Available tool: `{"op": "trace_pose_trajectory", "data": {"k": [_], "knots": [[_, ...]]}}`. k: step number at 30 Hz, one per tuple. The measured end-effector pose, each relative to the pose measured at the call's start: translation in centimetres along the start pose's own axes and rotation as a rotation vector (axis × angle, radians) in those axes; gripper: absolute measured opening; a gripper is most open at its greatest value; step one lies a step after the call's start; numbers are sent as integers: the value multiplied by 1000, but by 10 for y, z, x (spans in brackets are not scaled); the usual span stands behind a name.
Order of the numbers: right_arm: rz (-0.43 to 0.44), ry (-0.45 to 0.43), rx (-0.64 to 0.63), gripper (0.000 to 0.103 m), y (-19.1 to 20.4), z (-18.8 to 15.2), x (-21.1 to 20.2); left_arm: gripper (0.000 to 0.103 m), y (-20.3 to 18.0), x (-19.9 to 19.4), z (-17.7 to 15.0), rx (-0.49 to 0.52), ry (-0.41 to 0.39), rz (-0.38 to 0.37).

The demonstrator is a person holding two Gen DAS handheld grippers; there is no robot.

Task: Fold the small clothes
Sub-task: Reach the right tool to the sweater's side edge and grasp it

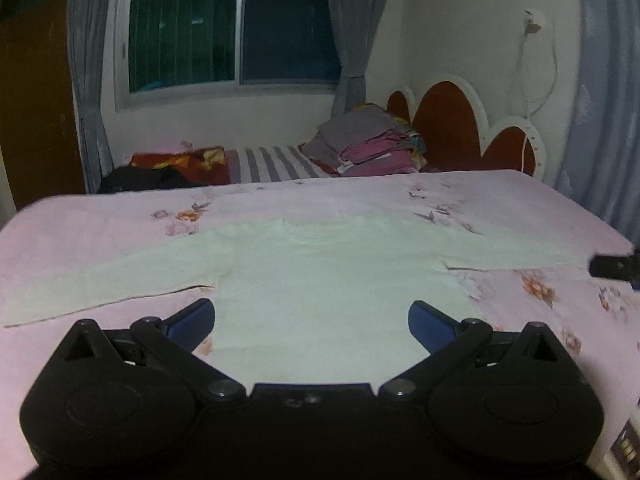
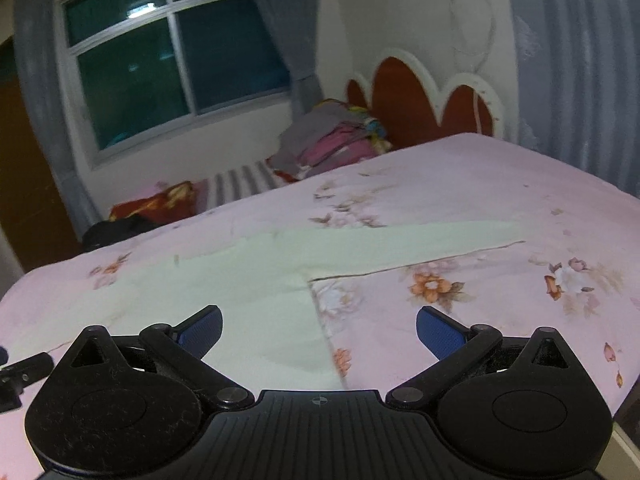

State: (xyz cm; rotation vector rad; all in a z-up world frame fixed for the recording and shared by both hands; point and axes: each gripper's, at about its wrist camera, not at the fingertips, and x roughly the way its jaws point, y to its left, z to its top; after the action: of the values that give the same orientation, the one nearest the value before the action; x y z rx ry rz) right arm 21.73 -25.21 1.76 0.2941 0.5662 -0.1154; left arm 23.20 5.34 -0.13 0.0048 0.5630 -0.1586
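left wrist view: the left gripper (image 1: 312, 322) hangs just above the bed (image 1: 120, 216) with its blue-padded fingers (image 1: 192, 322) spread wide and holding nothing; the pale green long-sleeved shirt (image 1: 320, 276) lies flat on the pink floral sheet, collar toward 12 o'clock, one sleeve running out to 9 o'clock and the other to 3 o'clock - its hem sits between the fingers; at 3 o'clock a black tip of the right gripper (image 1: 612, 266) shows at the frame edge; at 12 o'clock, beyond the sheet, a pile of folded clothes (image 1: 368, 140) rests near the red headboard (image 1: 452, 128); right wrist view: the right gripper (image 2: 319, 330) has its fingers (image 2: 440, 332) spread too, empty - the shirt's side edge runs between them, and one sleeve reaches toward 2 o'clock.
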Motion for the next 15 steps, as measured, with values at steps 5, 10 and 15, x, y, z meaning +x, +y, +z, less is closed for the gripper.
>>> {"op": "trace_pose_trajectory", "data": {"k": [5,10,15], "knots": [[-59,0,26,65,-29,14,16,103,-9,39,4,0,32,-22],[-112,-15,103,49,-75,33,47,103,-19,70,6,-1,64,-20],[-169,-12,239,39,-151,60,106,103,-23,109,14,-39,126,37]]}}
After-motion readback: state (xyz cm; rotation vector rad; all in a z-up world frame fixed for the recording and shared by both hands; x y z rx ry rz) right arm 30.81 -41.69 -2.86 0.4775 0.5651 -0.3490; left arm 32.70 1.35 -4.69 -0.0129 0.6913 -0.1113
